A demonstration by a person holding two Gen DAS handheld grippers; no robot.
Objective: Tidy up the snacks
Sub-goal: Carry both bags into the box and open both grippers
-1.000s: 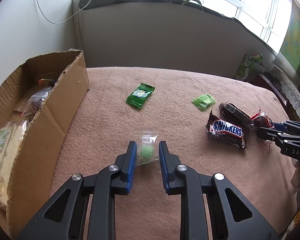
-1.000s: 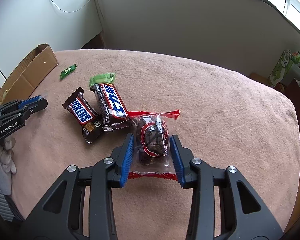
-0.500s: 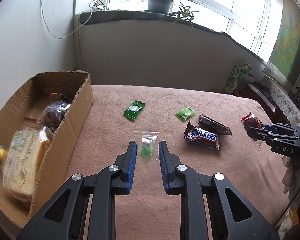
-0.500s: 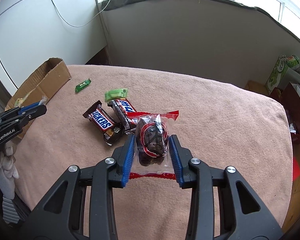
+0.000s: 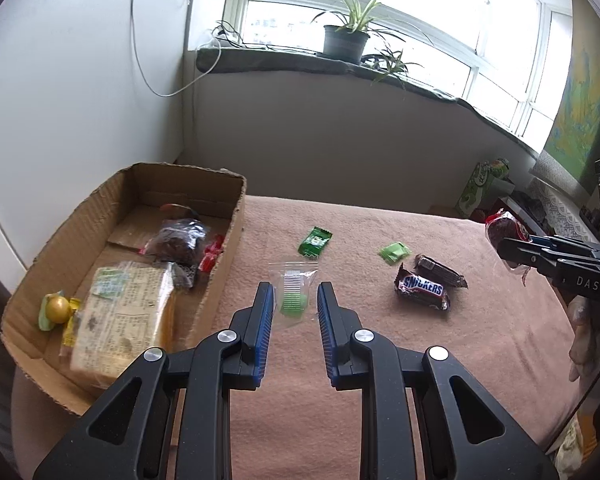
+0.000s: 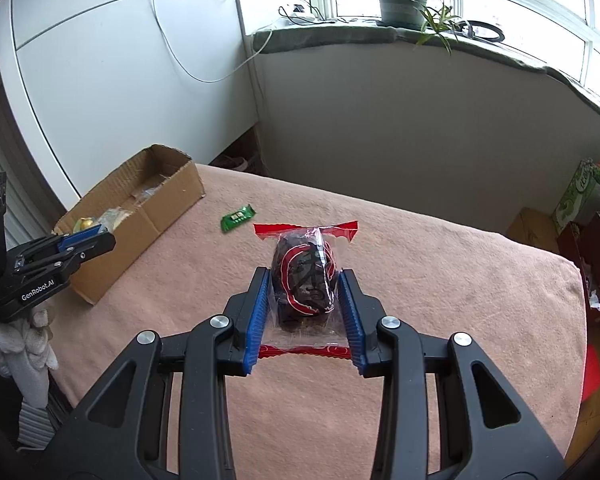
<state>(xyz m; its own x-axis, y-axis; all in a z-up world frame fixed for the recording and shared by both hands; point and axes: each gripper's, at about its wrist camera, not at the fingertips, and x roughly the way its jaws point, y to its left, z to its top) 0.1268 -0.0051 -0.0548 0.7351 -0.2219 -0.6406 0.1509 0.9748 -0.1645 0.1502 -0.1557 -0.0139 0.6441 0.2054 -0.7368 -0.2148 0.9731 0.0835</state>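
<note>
Surface (image 5: 380,380) was covered in matt, napped pinkish cloth. Box (image 5: 224,280) was raw corrugated cardboard, rough torn edges. Snickers bar (image 5: 422,292) had a glossy wrapper; the dark snack (image 6: 304,280) sat in clear shiny film with red ends. Left gripper (image 5: 292,304): matt black plastic, ribbed blue pads, bright metal pins.

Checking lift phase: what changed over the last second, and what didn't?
Both grippers rose off the blanket with their loads. The left gripper carries the clear packet with the green sweet up toward the cardboard box; the right gripper lifts the red-trimmed dark snack. No new grasp, no release. The two chocolate bars and two green packets stayed put.
</note>
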